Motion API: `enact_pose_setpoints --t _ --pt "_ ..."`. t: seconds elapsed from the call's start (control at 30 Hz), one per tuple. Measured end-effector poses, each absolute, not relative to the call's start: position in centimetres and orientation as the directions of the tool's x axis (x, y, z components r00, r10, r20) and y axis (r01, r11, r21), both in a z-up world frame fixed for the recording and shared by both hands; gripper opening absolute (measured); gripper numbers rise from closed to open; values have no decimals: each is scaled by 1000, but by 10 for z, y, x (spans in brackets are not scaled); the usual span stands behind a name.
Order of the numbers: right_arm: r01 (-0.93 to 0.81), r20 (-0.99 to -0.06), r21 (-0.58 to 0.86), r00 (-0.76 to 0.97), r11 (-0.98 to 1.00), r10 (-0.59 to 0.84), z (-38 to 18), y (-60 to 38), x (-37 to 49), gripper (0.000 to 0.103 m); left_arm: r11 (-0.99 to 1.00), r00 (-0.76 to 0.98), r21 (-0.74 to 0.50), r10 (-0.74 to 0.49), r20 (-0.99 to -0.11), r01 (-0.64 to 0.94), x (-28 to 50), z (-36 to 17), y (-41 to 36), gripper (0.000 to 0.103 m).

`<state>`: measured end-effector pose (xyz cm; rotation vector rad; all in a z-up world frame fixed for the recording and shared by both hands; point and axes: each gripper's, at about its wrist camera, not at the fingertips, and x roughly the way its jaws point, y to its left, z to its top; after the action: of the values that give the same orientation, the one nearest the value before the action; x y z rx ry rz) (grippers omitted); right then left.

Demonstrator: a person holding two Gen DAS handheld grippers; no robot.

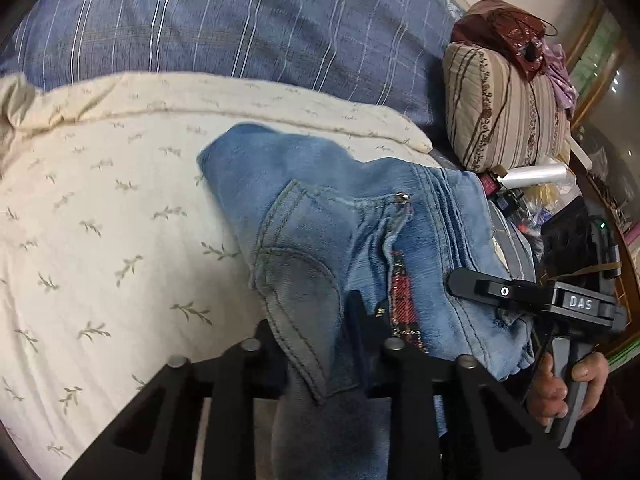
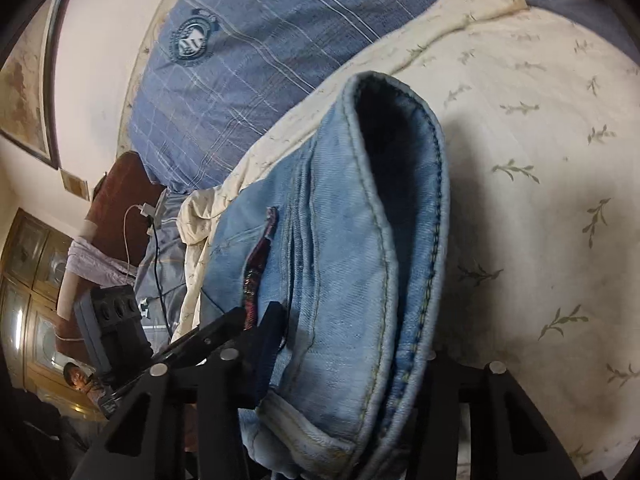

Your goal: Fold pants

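The pants (image 1: 320, 216), light blue jeans already doubled into a thick bundle, lie on the cream leaf-print bedspread (image 1: 100, 220) near the bed's right-hand side. At the left of the left wrist view the bedspread is open and flat, the freest room to lay or slide the bundle. The left gripper (image 1: 316, 332) has its fingers pinching a pocket layer of denim; as I judge it, that hold catches one ply only, so a lift could peel the stack apart. Further right, the right gripper (image 1: 480, 286) bears on the waistband end, its fingers closed on the folded hem in its own view. Beyond it the striped cushion (image 1: 504, 108) and clutter crowd the edge, where a swing could snag.
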<state>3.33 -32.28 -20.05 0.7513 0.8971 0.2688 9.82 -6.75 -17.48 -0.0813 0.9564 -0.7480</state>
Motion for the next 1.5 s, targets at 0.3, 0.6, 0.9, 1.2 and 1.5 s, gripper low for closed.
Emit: enact_pose_setpoints --t 0.3,0.6,0.9,1.2,1.5 --pt "-24 -557 674 640 738 529 -139 -294 30 43 750 436 -355 -629 -643 559 93 -118 -39 21" --pt "-143 -464 694 660 705 591 -88 -270 58 43 795 544 -271 -579 -608 543 113 -52 -11 21" --pt "-174 -423 749 617 639 664 -110 -246 117 43 859 588 -227 -485 -648 459 159 -69 15 21" --pt "-60 -484 788 555 613 677 -196 -228 169 43 901 520 -204 -393 -758 383 203 -153 21 21" --pt "-12 -511 793 532 609 676 -240 -234 176 52 948 541 -188 -303 -785 258 212 -186 35 76"
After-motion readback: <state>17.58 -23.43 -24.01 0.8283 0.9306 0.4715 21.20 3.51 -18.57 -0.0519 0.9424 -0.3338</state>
